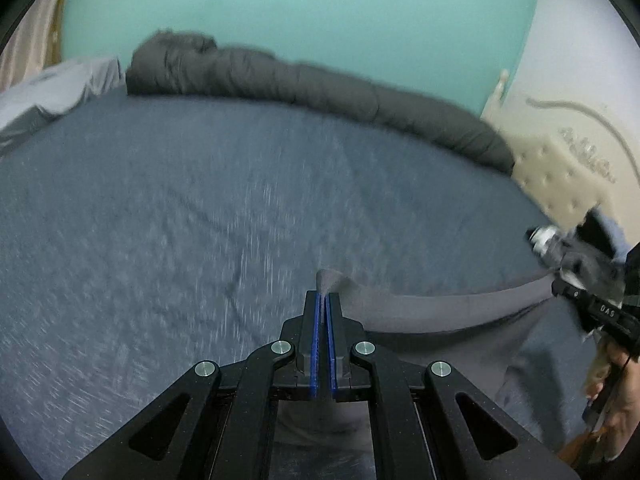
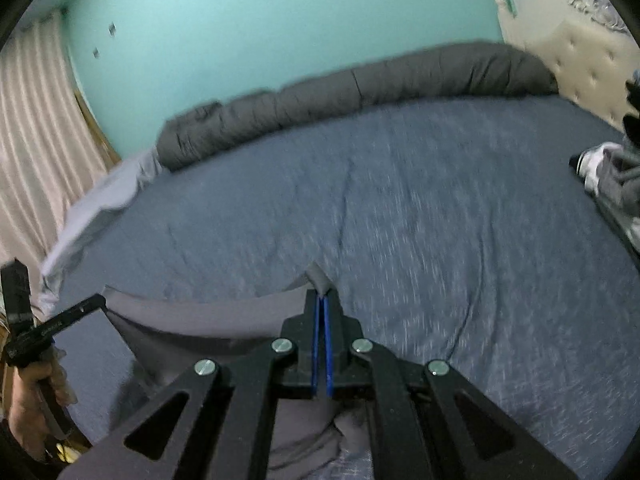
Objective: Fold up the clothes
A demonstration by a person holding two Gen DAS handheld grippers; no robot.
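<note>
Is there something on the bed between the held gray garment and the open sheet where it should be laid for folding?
Nothing visible blocks it. Both the left gripper and the right gripper have shut jaws on the gray garment, and the blue sheet ahead lies bare. The rolled dark blanket sits at the far edge.

Left gripper (image 1: 323, 300) clamping grey garment (image 1: 432, 312), blurred blue bedsheet (image 1: 200, 200), possibly rolled duvet (image 1: 320, 88)
</note>
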